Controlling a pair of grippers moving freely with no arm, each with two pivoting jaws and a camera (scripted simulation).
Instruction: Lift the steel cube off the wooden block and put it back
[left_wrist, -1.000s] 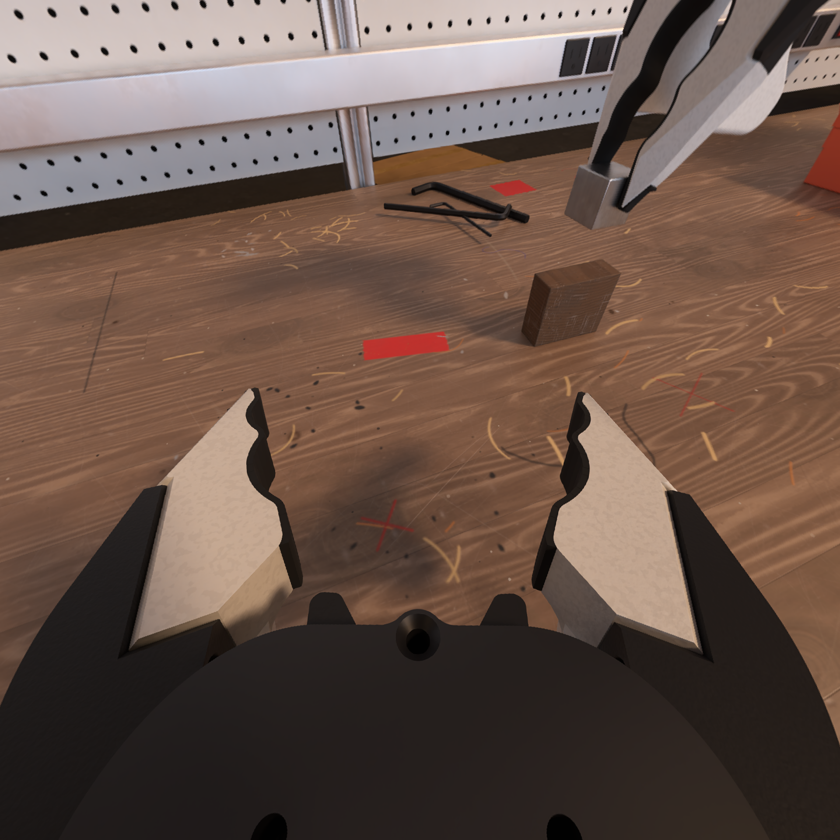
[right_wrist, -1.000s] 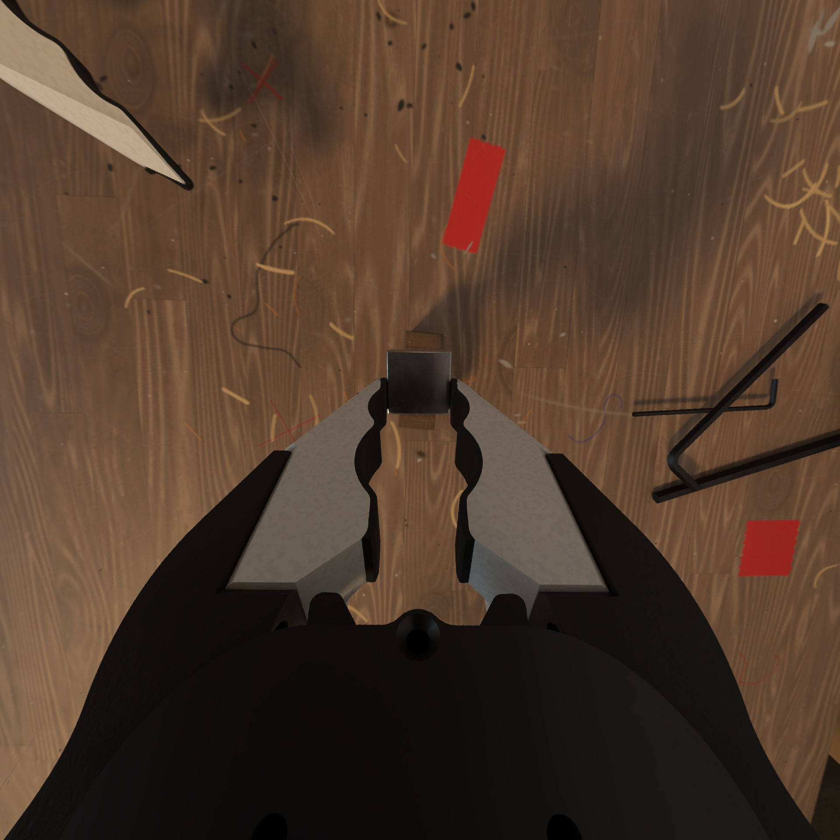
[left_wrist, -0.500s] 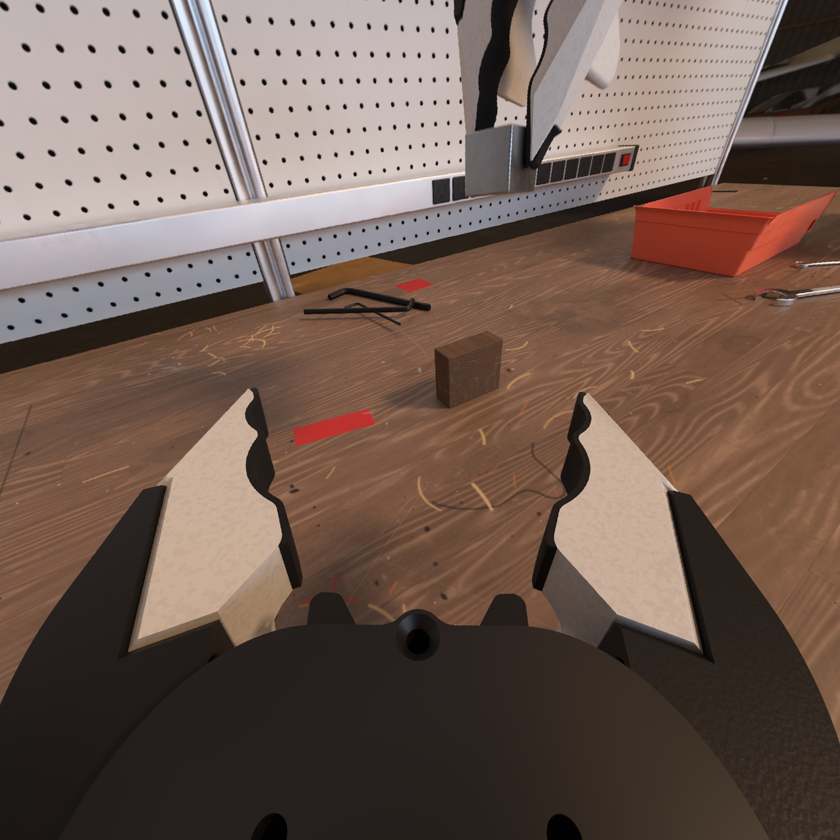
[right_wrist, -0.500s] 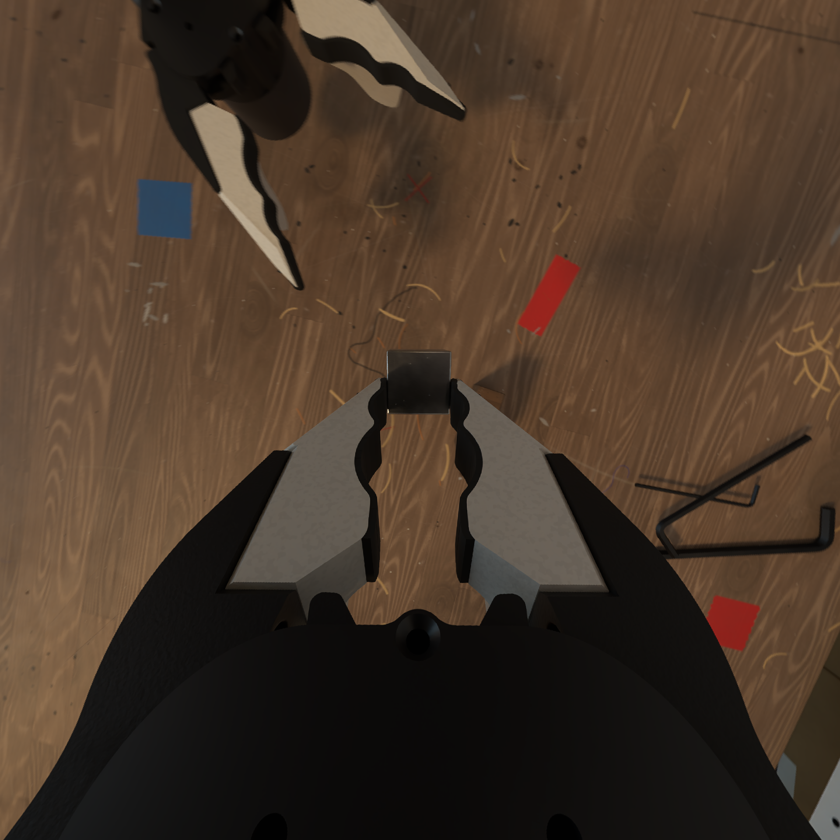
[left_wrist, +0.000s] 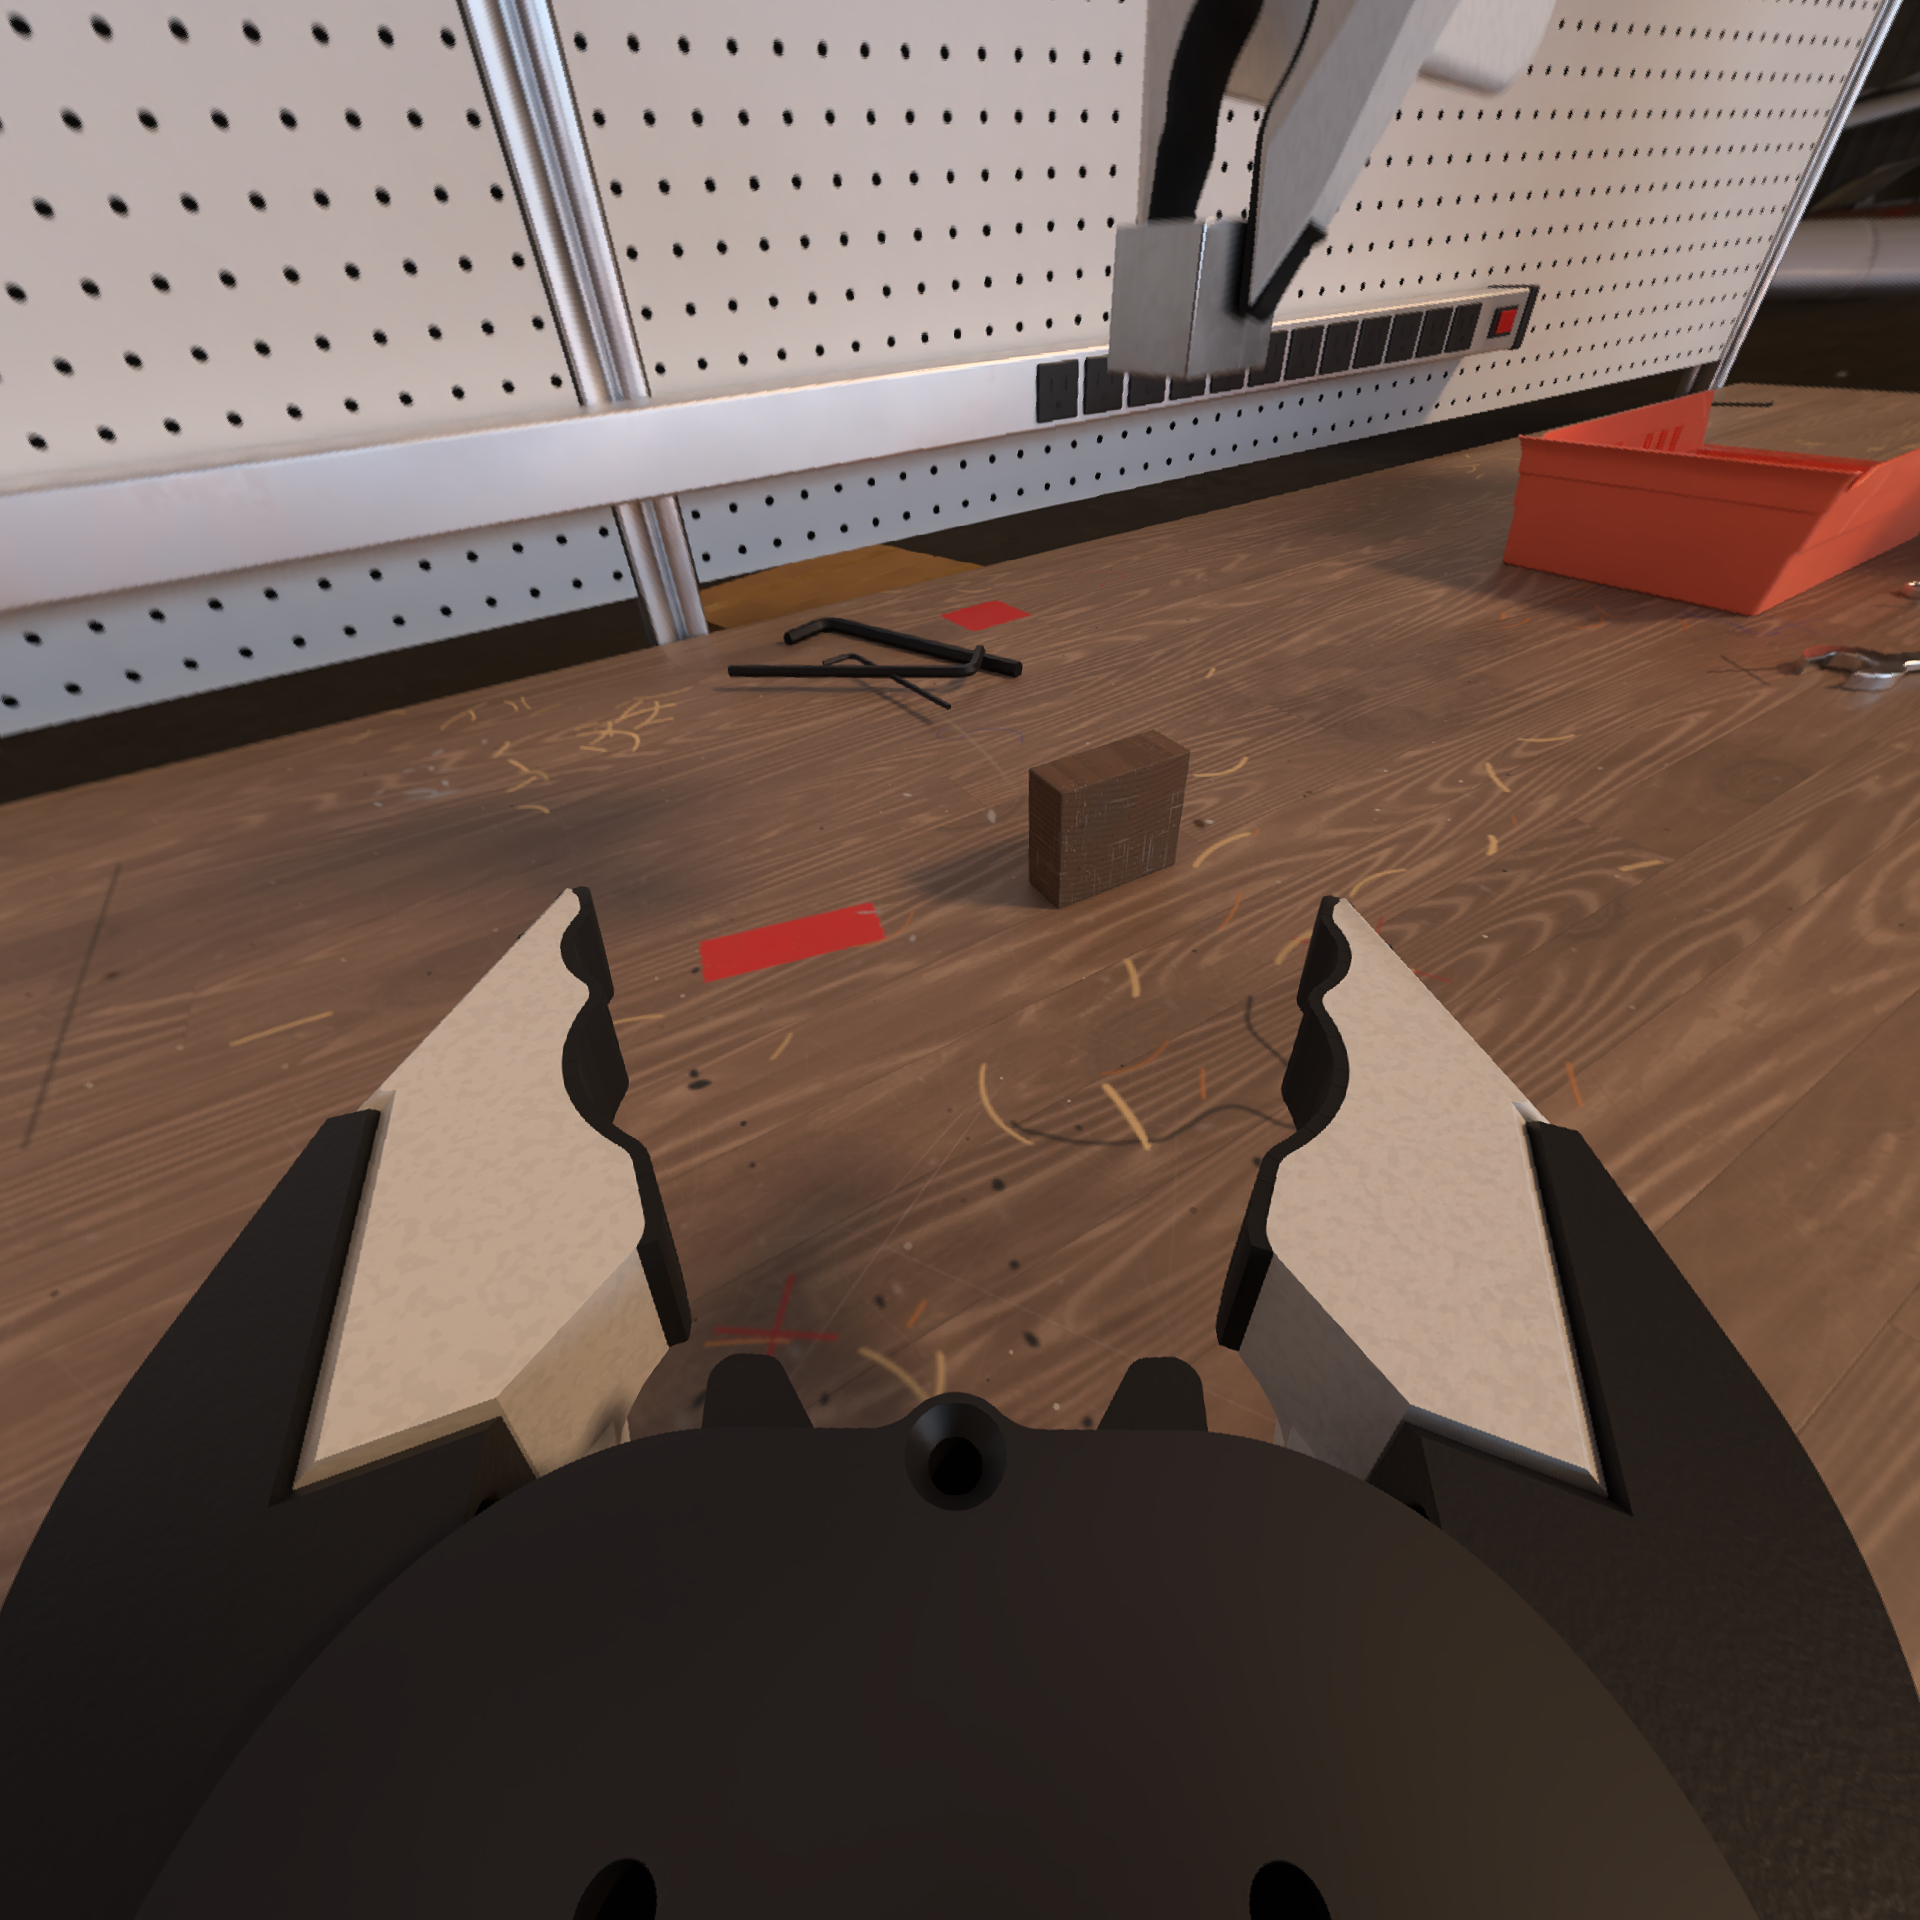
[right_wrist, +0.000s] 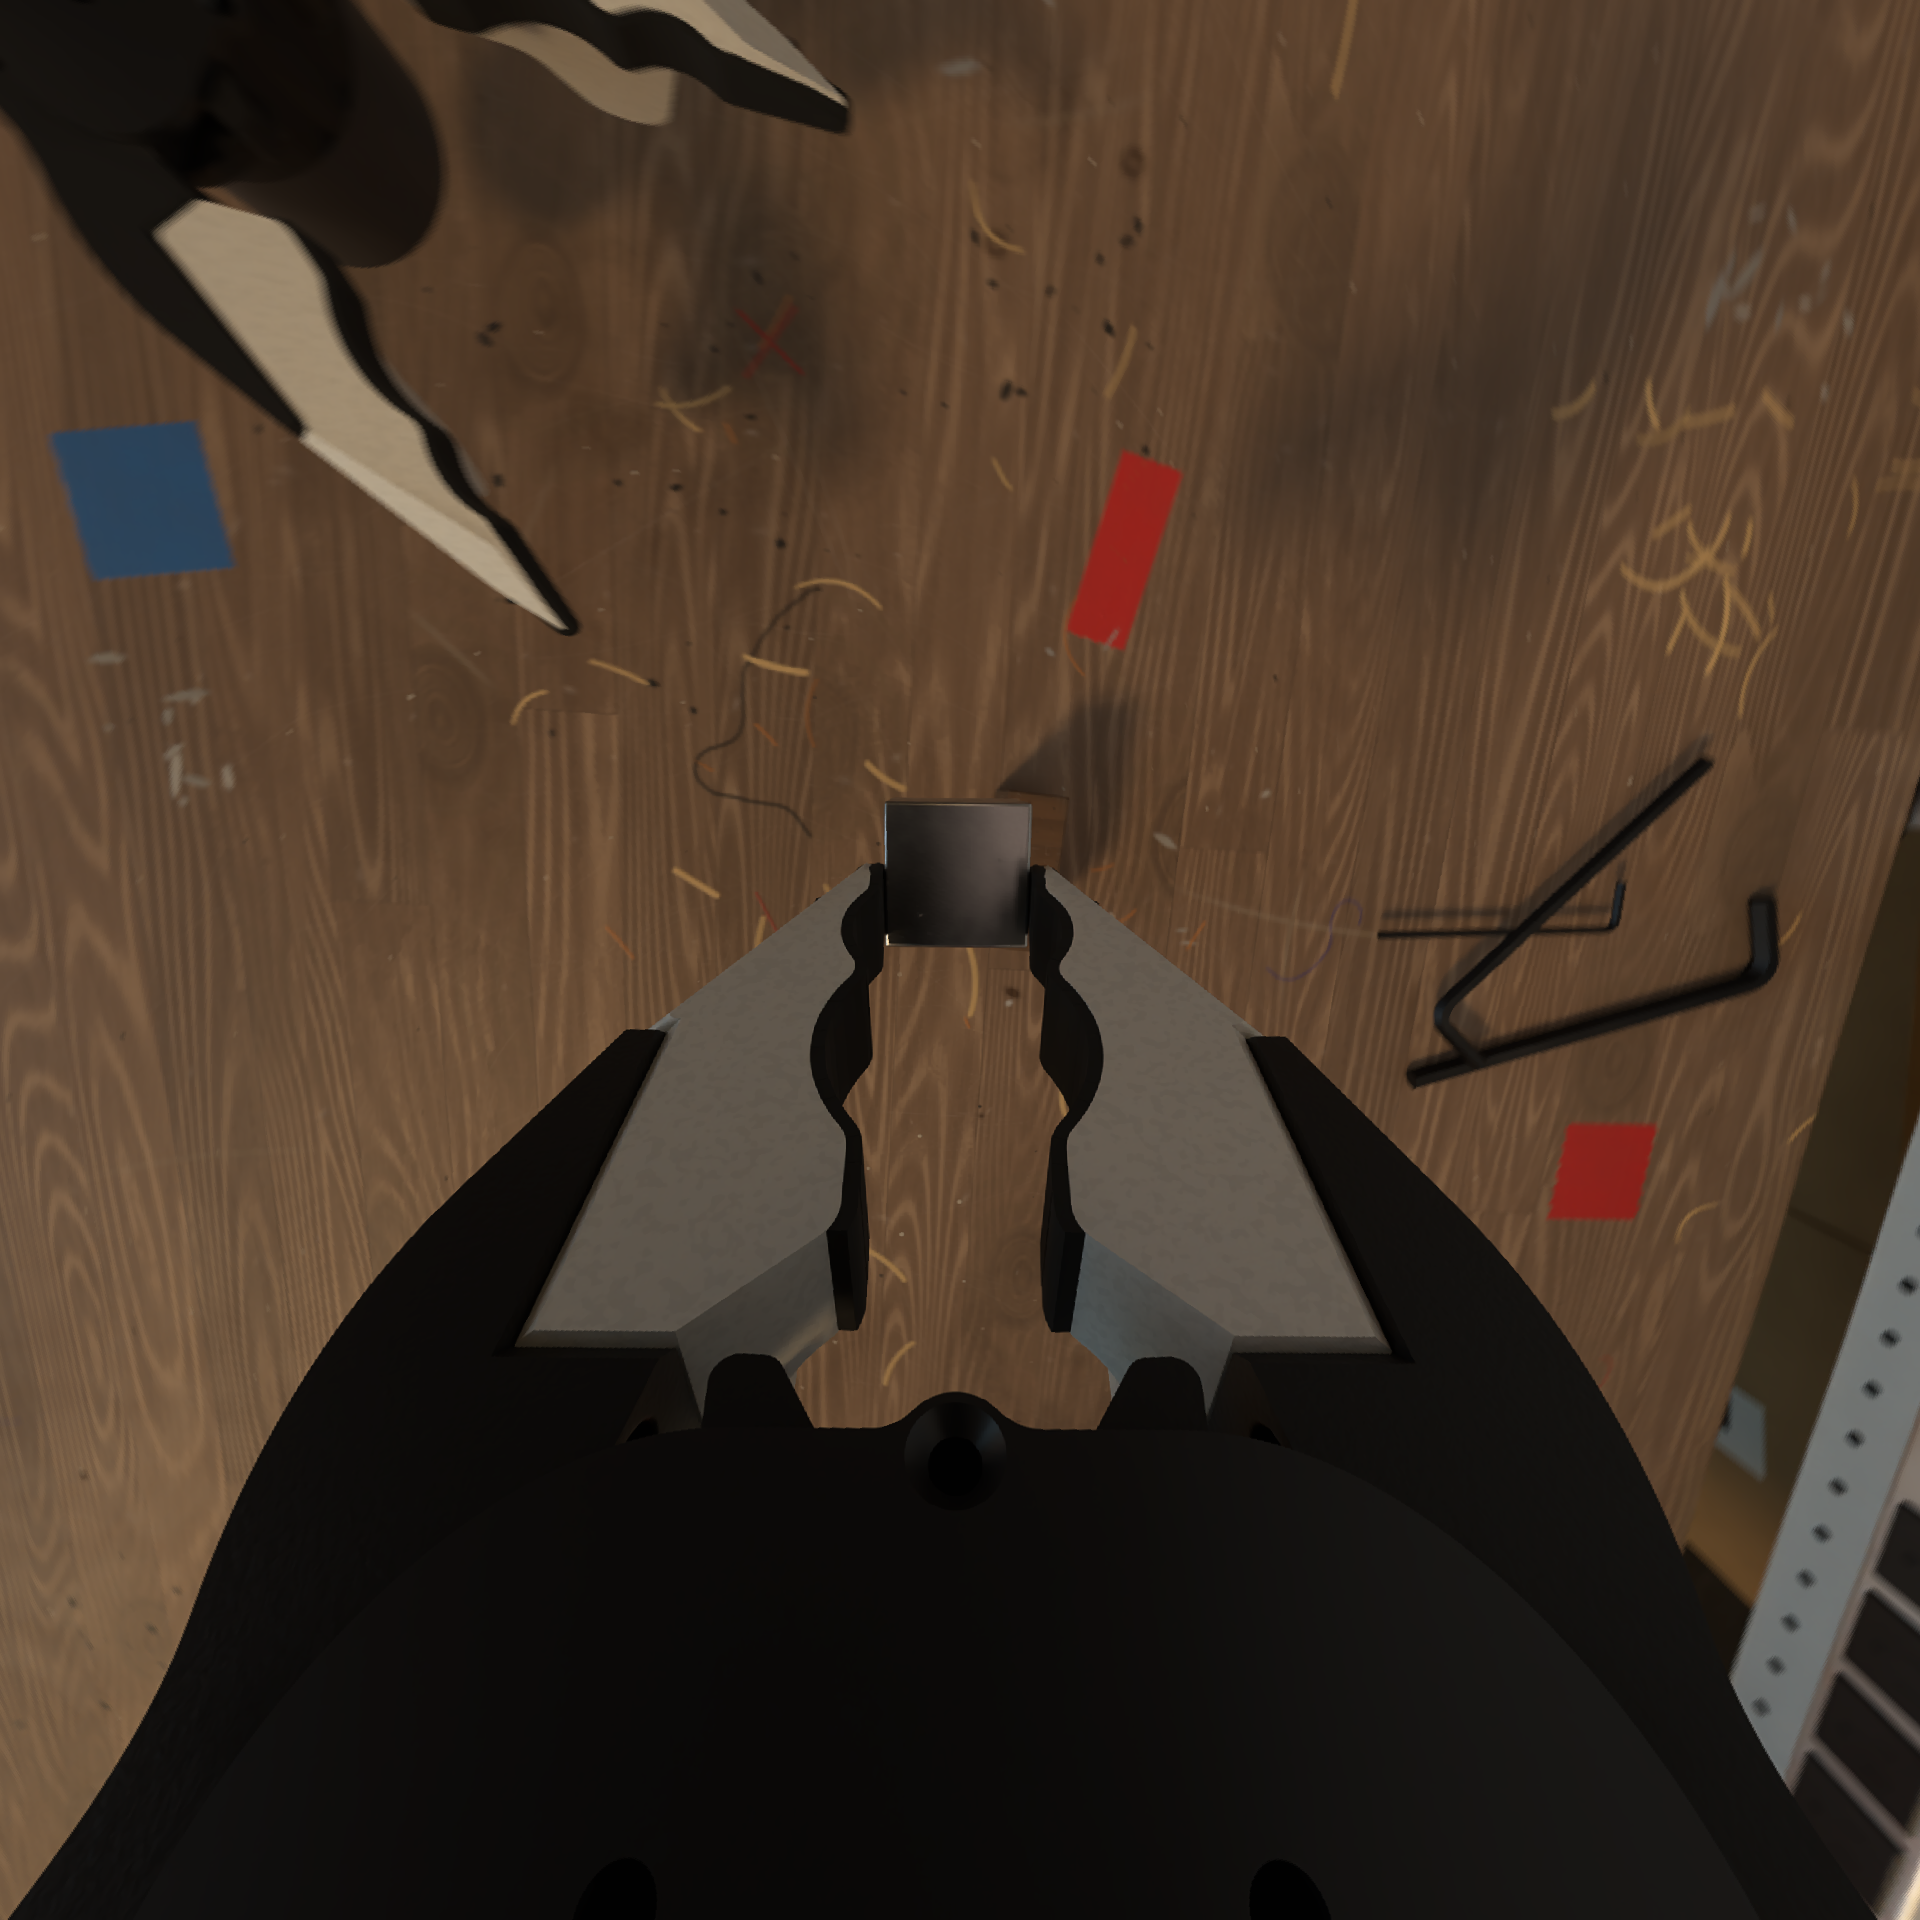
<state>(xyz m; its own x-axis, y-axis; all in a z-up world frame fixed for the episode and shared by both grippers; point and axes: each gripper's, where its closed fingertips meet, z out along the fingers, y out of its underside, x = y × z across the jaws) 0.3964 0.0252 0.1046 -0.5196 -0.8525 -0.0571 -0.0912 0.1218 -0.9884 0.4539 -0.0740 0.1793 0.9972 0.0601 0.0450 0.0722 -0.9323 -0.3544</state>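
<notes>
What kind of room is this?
Most likely a workshop. There's a wooden workbench strewn with shavings, a white pegboard behind it, and black hex keys lying near an orange bin.

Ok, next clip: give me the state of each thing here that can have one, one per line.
Steel cube: held in the air, well above the block.
Wooden block: on the bench, top bare.
Right gripper: fingers shut on the cube.
Left gripper: open, holding nothing.
Orange bin: on the bench, open-topped.
Hex keys: lying loose on the bench.
</notes>
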